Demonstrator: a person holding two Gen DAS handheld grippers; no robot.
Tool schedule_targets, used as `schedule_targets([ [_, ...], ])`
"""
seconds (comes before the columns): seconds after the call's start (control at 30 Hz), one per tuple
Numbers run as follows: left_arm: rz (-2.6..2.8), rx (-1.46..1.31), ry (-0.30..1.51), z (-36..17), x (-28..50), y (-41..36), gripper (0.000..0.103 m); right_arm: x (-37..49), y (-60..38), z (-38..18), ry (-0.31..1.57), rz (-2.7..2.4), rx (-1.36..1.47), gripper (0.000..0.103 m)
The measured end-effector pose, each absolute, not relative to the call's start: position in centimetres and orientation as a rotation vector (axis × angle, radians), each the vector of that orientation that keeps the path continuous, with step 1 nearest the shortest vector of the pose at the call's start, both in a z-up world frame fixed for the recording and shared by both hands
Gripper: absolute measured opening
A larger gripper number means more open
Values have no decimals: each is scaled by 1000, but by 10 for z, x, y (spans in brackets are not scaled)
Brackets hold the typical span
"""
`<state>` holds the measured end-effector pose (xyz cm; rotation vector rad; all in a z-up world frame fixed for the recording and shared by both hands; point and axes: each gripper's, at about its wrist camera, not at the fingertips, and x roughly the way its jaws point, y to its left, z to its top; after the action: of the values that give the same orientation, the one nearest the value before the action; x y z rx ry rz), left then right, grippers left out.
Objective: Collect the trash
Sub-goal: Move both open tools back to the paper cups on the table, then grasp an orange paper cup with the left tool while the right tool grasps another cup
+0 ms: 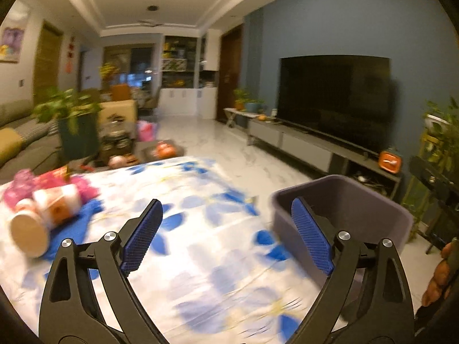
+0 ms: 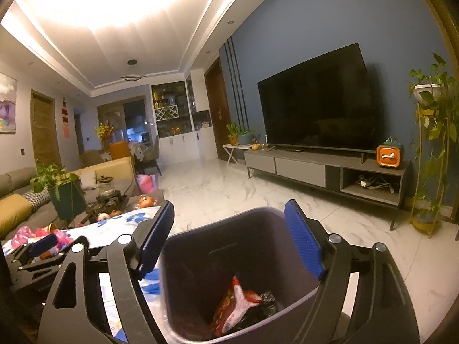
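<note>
My left gripper (image 1: 226,203) stands open over a table with a blue-flowered cloth (image 1: 200,243), nothing between its blue pads. To its left lie tipped paper cups (image 1: 31,235) and crumpled pink wrap (image 1: 25,183). A grey bin (image 1: 358,200) stands off the table's right edge. In the right wrist view my right gripper (image 2: 229,205) is open above that bin (image 2: 258,243), empty. A red snack wrapper (image 2: 232,306) and dark wrappers lie at the bin's bottom. The left gripper (image 2: 43,253) shows at the left near the pink wrap (image 2: 25,235).
A large TV (image 2: 315,109) on a low grey cabinet (image 2: 301,169) lines the blue wall at the right. A potted plant (image 2: 57,189), a tea set and a sofa (image 2: 17,197) lie beyond the table. White marble floor (image 2: 223,192) stretches ahead. A tall plant stand (image 2: 430,149) is at the far right.
</note>
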<state>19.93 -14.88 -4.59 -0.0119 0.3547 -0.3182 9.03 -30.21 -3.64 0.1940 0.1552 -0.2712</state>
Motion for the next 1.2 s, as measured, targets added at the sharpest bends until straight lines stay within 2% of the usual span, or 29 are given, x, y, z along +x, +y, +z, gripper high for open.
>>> schedule_targets([
  [0.07,-261,-22,356,-47,196,-131,90,91,-293,-37,158,-258,201,84],
  [0.5,103,-65,352,-62,168,21,90,102,-202,-46,209,-54,195,84],
  [0.83,139,-102,365,-67,163,82,90,121,-125,-41,223,84,162,84],
  [1.0,141,-98,392,-66,179,85,89,133,-102,-39,229,117,149,84],
  [1.13,128,-88,447,-72,197,85,80,142,-93,-37,231,134,157,84],
  [1.2,117,-91,492,-77,208,86,63,147,-86,-36,234,145,154,84],
])
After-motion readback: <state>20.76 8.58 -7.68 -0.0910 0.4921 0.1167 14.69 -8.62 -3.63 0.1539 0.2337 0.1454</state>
